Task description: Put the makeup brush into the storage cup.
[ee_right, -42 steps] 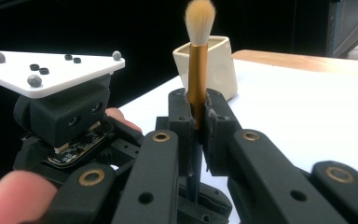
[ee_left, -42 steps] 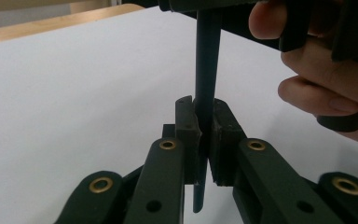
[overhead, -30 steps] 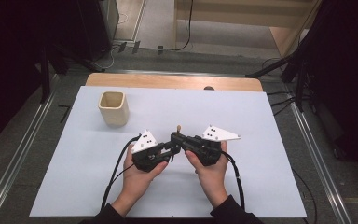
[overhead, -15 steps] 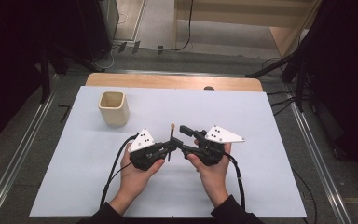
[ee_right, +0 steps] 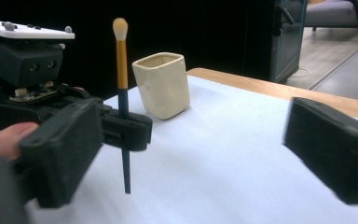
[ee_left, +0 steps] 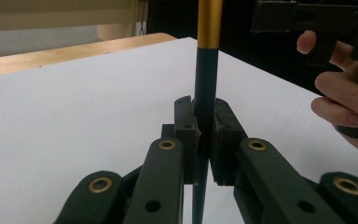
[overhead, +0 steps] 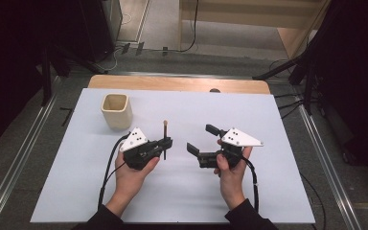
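Cream cup point(overhead: 116, 110) well behind upright brush point(overhead: 165, 139)

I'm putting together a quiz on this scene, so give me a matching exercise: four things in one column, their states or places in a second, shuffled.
Things:
1. left gripper
2. right gripper
3. makeup brush
4. cream cup

States or places:
A. stands alone on the white table, untouched
B. jaws wide apart, nothing between them
C. held upright, bristles on top
D. jaws clamped on a dark handle

Pairs: 1-D, 2-B, 3-C, 4-A
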Motion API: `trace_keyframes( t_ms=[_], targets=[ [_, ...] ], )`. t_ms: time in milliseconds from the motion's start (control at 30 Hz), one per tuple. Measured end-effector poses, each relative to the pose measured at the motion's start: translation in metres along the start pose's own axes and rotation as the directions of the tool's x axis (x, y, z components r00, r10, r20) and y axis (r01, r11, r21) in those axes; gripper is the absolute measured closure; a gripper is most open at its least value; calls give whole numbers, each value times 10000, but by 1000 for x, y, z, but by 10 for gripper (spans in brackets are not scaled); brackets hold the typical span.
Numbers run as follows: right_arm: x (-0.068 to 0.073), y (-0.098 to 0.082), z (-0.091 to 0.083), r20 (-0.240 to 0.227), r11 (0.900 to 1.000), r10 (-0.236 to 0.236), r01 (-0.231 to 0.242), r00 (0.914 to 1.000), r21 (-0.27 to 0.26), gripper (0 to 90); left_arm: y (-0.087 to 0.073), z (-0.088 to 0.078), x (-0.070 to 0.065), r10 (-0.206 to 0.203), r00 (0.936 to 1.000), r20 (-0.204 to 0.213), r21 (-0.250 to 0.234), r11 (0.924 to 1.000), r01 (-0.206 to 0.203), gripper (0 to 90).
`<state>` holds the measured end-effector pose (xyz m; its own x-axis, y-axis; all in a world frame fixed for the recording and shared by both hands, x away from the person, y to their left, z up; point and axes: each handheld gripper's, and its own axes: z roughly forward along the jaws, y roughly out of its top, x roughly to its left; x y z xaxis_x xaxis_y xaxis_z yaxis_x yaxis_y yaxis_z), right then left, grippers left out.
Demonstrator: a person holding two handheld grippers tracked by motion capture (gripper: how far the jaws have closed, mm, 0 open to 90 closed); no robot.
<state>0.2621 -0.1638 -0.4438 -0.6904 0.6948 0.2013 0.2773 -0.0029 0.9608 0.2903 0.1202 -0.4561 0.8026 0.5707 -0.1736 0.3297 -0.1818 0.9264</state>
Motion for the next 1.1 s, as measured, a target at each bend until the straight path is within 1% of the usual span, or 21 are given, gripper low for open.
trace_keyframes(
  t_ms=[33,100,167,233,400,533,600,667,767,833,967,1000,1100],
  targets=[
    [-2,-1,-1,-31,10000,-36,36,10000,-5,0,0,-1,1,10,10000,-26,-6,10000,-10,839],
    [-5,-3,-4,198,9999,-109,108,9997,60,0,1,-3,3,-25,10000,-71,-62,10000,25,839],
    [-7,-5,-7,295,9999,-138,135,9995,85,0,1,-4,5,-54,9999,-139,-106,9999,52,839],
    [-10,-9,-11,609,9995,-249,238,9978,186,0,2,-5,7,-74,9998,-183,-125,9999,72,839],
    [-19,-17,-23,946,9993,-261,235,9952,289,0,2,-7,10,-88,9995,-313,-144,9999,84,839],
    [-26,-23,-35,1315,9988,-363,316,9907,378,0,2,-9,11,-59,9993,-363,-150,9999,53,839],
    [-29,-26,-42,1412,9988,-310,254,9895,412,0,3,-10,12,-61,9992,-394,-142,9999,55,839],
    [-32,-29,-48,1570,9984,-412,344,9867,455,0,3,-11,14,-72,9990,-448,-169,9998,65,839],
    [-37,-34,-57,1747,9988,-234,155,9843,462,0,3,-12,15,-116,9987,-498,-231,9997,104,839],
    [-40,-36,-63,1923,9988,-184,93,9812,484,0,3,-14,17,-115,9986,-520,-234,9997,103,839],
    [-45,-40,-72,2073,9987,-143,40,9782,499,0,4,-15,19,-162,9980,-604,-296,9995,144,839],
    [-46,-42,-75,2130,9987,-268,171,9767,473,0,4,-16,19,-149,9981,-603,-298,9995,131,839],
    [-48,-45,-80,2218,9982,-293,170,9747,571,0,4,-17,21,-139,9978,-651,-313,9994,119,839]
  ],
)
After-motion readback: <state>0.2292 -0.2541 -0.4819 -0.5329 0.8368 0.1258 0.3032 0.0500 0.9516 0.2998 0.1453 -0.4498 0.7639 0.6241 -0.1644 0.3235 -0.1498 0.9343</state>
